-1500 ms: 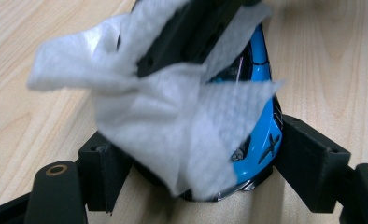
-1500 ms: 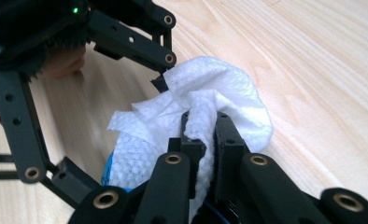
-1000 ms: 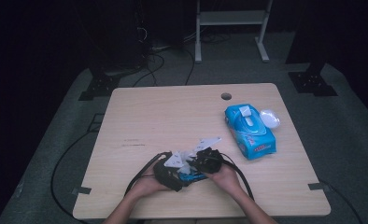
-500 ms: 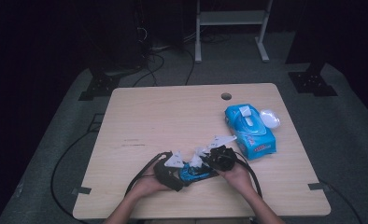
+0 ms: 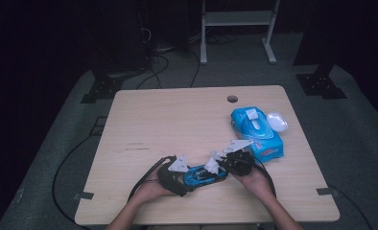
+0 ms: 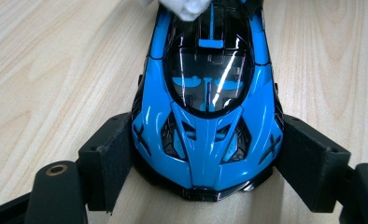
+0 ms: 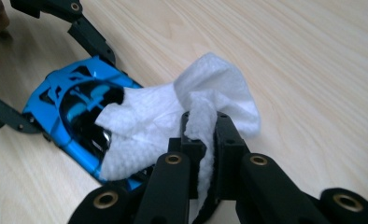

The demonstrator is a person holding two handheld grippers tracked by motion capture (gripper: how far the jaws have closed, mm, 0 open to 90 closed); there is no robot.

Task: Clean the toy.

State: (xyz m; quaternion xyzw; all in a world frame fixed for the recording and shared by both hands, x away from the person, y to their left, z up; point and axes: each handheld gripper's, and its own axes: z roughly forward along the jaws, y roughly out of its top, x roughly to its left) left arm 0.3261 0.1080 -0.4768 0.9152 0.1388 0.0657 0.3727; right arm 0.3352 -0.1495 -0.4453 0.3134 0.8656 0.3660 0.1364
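Wiping the toy car

Left gripper (image 6: 203,186) clamps the blue toy car (image 6: 205,107) steady; right gripper (image 7: 203,135) fingers pinch a white wipe (image 7: 173,121) across its tail.

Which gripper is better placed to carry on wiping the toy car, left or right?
Right. The right gripper is shut on the white wipe, which drapes over the blue toy car. The left gripper is occupied clamping the car at both sides on the table, steadying it.
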